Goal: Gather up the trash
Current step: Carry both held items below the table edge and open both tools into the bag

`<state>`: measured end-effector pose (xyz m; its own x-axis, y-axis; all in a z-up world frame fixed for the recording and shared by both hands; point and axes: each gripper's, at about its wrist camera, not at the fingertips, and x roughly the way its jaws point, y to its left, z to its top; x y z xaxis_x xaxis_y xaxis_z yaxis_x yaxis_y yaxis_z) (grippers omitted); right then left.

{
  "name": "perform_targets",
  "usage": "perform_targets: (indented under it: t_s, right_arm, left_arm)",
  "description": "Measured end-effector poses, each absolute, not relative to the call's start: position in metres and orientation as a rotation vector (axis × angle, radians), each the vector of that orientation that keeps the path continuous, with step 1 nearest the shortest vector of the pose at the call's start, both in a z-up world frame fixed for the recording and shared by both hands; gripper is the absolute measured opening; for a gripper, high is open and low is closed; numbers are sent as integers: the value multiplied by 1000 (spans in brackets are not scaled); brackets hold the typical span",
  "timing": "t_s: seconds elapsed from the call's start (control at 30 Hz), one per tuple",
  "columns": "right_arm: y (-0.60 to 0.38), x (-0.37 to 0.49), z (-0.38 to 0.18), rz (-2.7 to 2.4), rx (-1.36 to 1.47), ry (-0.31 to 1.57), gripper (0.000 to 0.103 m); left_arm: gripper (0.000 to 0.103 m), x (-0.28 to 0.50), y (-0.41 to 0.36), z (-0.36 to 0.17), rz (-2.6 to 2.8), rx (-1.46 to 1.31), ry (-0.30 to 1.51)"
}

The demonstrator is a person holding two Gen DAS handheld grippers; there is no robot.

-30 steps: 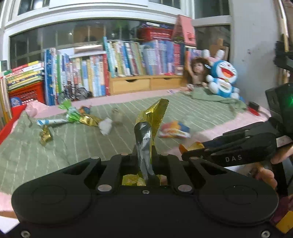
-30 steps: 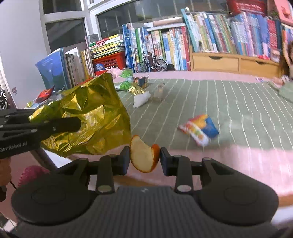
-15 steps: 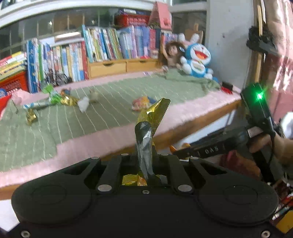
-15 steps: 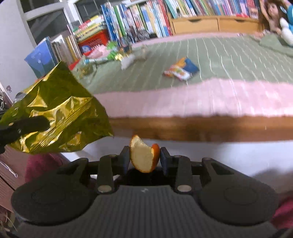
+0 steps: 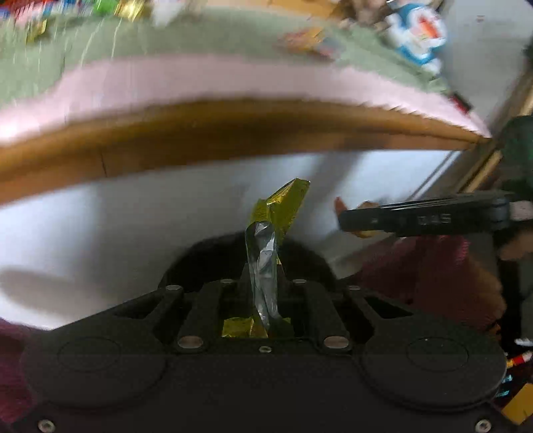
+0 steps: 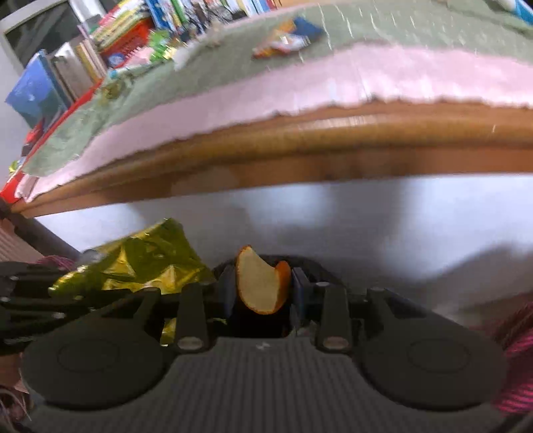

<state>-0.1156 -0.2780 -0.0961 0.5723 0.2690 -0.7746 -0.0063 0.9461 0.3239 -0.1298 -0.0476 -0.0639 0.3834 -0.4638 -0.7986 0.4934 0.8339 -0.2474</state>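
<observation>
Left wrist view: the left claw (image 5: pixel 265 283) is clamped on a gold foil wrapper (image 5: pixel 278 213), which stands upright between its fingers, silver inner side facing the camera. The right claw (image 5: pixel 343 216) enters from the right at the same level, near the wrapper. Right wrist view: the right claw is pinched on a piece of orange peel (image 6: pixel 261 284), pale pith side showing. The wrapper sits just left of the peel. Both claws are held below the wooden edge (image 6: pixel 299 156) of the bench, in front of a white panel (image 6: pixel 366 216). A colourful snack packet (image 6: pixel 288 36) lies on the green cloth (image 6: pixel 416 23) above.
</observation>
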Motion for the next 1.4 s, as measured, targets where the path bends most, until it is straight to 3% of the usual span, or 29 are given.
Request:
perform_targets:
  t_s: [0.37, 0.77, 0.93, 1.0, 1.07, 1.13, 1.23, 1.4]
  right_arm:
    - [-263, -83, -162, 121, 304, 1078, 39]
    - [-269, -68, -198, 83, 405, 1146, 41]
    - [-268, -66, -197, 88, 401, 1151, 49]
    - [-269, -66, -196, 89, 401, 1153, 60]
    - [-271, -67, -196, 92, 399, 1151, 62]
    - [-271, -67, -196, 95, 394, 1151, 64]
    - [-271, -66, -195, 97, 384, 1150, 68]
    - [-271, -66, -193, 95, 381, 1145, 74]
  left_arm:
    - [10, -81, -61, -163, -462, -5, 1229]
    - [12, -71, -67, -180, -426, 25, 1270]
    - [21, -71, -80, -183, -409, 29, 1282]
    - [23, -70, -80, -187, -399, 28, 1288]
    - [32, -69, -79, -188, -392, 27, 1294]
    - [48, -69, -79, -187, -388, 30, 1294]
    - [61, -70, -79, -186, -377, 42, 1293]
    - [72, -70, -78, -181, -373, 38, 1290]
